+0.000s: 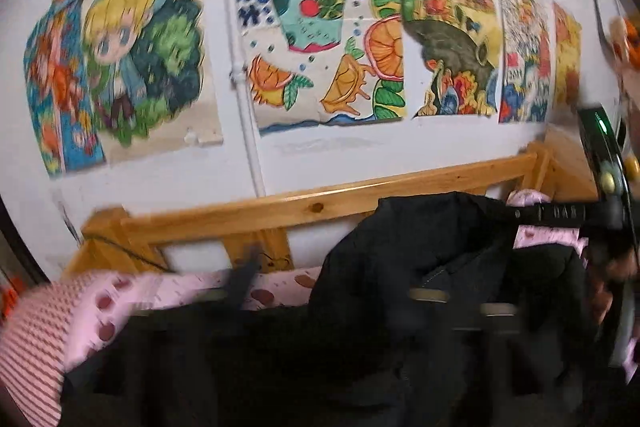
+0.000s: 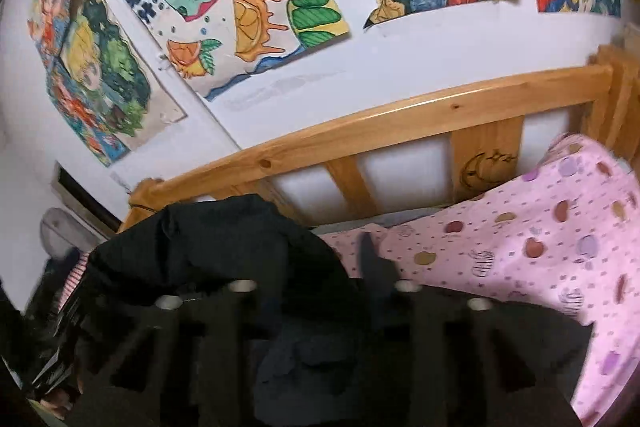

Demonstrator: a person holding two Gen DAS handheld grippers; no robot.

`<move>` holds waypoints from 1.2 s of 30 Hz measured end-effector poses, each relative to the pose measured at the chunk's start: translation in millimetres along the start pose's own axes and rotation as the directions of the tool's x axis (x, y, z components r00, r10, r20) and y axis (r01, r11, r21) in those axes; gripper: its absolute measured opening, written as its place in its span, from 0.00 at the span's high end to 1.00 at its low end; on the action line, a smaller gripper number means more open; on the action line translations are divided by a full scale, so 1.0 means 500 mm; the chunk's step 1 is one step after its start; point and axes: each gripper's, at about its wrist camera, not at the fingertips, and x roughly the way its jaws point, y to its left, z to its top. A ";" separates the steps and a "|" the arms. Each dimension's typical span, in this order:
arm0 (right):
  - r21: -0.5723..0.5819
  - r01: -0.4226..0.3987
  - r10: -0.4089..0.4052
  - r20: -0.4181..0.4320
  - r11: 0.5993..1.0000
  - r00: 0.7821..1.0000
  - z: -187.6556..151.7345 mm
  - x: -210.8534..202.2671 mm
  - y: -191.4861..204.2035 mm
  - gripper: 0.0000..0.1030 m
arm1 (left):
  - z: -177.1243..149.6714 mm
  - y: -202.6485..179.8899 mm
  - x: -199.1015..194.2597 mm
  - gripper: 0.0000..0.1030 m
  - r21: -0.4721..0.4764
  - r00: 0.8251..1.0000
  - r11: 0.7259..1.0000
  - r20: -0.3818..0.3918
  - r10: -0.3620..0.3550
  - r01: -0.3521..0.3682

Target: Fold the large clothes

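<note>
A large black garment (image 1: 420, 247) hangs bunched in front of the left wrist camera, lifted off the pink spotted bedsheet (image 1: 120, 295). My left gripper (image 1: 308, 287) is shut on its fabric. Only one dark finger (image 1: 244, 279) shows, and the cloth covers the other. In the right wrist view the same garment (image 2: 208, 247) drapes over the left side of my right gripper (image 2: 332, 267), which is shut on it, with one finger (image 2: 370, 259) showing. The right gripper's body (image 1: 606, 179) shows at the right edge of the left view. Both views are blurred.
A wooden bed rail (image 2: 400, 123) runs behind the pink sheet (image 2: 520, 247), close to a white wall covered with coloured drawings (image 1: 320, 47). A red-and-white striped cloth (image 1: 28, 343) lies at the bed's left end. A white pipe (image 1: 244, 75) runs down the wall.
</note>
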 end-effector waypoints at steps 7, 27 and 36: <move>-0.059 -0.063 0.071 0.145 0.996 0.987 -0.090 -0.095 0.000 0.90 | -0.036 0.022 -0.070 0.92 -0.013 0.993 0.997 0.095 -0.074 0.075; -0.302 0.112 -0.131 -0.042 0.947 0.991 -0.287 -0.101 -0.028 0.98 | -0.248 0.004 -0.050 0.94 0.157 0.957 0.987 -0.281 0.074 -0.031; -0.310 0.067 -0.023 0.144 0.948 0.989 -0.269 -0.235 -0.012 0.64 | -0.193 0.002 -0.170 0.79 0.118 0.996 0.992 -0.080 0.042 -0.032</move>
